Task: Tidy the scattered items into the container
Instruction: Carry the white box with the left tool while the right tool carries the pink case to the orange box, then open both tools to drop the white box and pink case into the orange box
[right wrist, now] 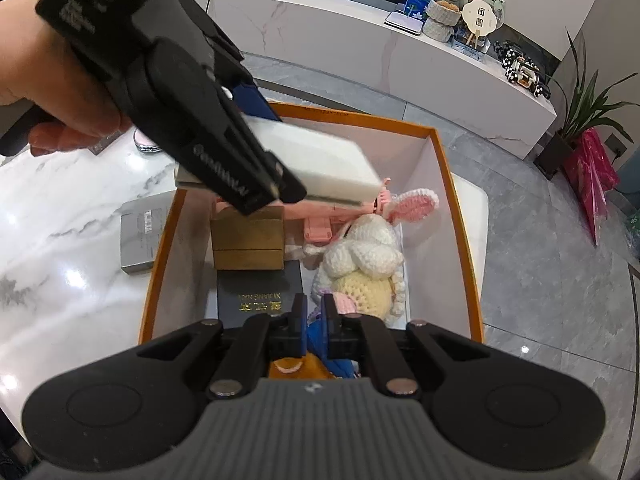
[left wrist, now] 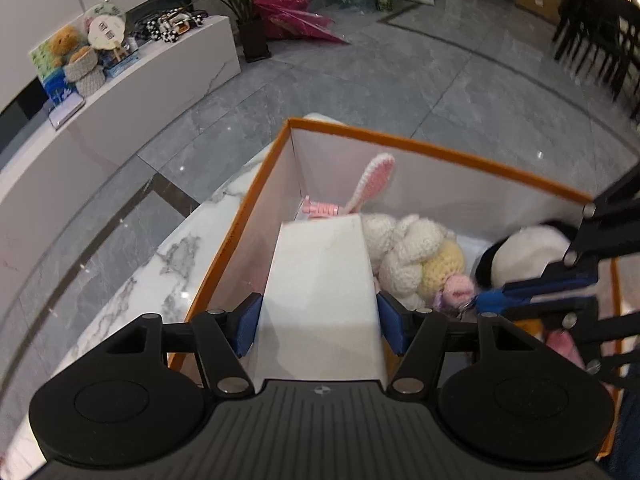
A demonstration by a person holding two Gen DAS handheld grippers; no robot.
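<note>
- The container [right wrist: 460, 216], an open box with an orange rim and white walls, is sitting on a white marble table [right wrist: 60, 240], at its right end.
- The left gripper [left wrist: 318, 320] is hanging over the box's left half, its 2 blue pads pressing the sides of a white rectangular box [left wrist: 320, 280] that is tilting downward above the contents.
- The right gripper [right wrist: 314, 322] is pointing down over the near end of the box, its jaws drawn together; whether the blue and orange stuff just under the tips is pinched, I cannot tell.
- A crocheted bunny [right wrist: 368, 256] is lying inside toward the right wall, with a brown box [right wrist: 248, 240] and a dark book [right wrist: 256, 292] lying to its left.
- A grey packet [right wrist: 142, 236] is lying on the table just left of the container.
</note>
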